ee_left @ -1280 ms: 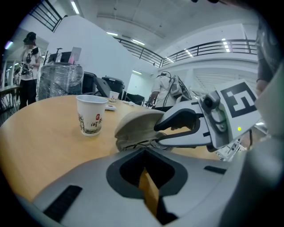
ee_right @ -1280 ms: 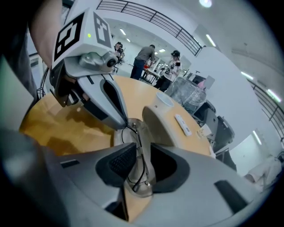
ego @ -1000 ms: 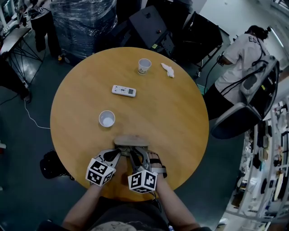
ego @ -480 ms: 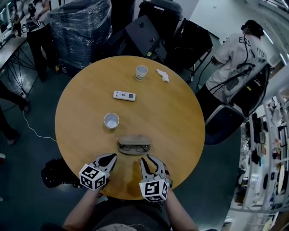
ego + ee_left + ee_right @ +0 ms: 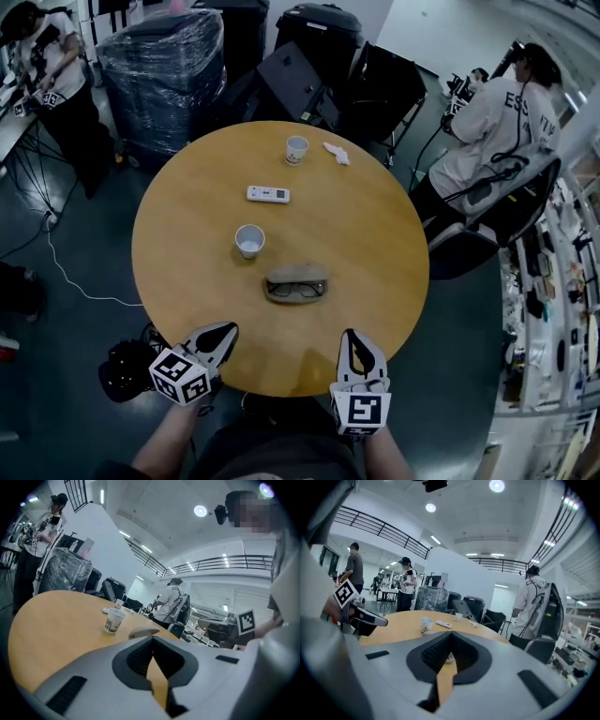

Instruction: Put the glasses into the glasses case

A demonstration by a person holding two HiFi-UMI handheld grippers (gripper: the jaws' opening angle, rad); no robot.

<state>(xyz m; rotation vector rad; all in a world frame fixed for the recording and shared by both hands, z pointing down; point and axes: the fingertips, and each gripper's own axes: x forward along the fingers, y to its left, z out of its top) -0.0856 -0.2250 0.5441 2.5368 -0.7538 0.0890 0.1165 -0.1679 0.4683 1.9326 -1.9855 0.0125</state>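
Observation:
A taupe glasses case [image 5: 296, 278] lies open on the round wooden table [image 5: 375, 234], a little nearer than its middle. Dark-framed glasses [image 5: 294, 291] rest inside it. My left gripper [image 5: 228, 328] hovers at the near table edge, left of the case and well clear of it; its jaws meet at the tips, holding nothing. My right gripper [image 5: 354, 334] is at the near edge to the right of the case, shut and empty. In the left gripper view the case [image 5: 144, 632] shows just beyond the closed jaws [image 5: 152, 639]. The right gripper view shows its jaws [image 5: 450, 634] together.
A paper cup [image 5: 249, 241] stands just left of and behind the case. A white remote [image 5: 268, 194], a second cup [image 5: 296, 149] and a crumpled tissue [image 5: 336, 153] lie farther back. Chairs, a wrapped pallet [image 5: 164, 70] and people surround the table.
Both grippers pulled back from the case toward the near table edge and spread apart. The right jaws, open half a second ago, have come together. The case stays open with the glasses inside.

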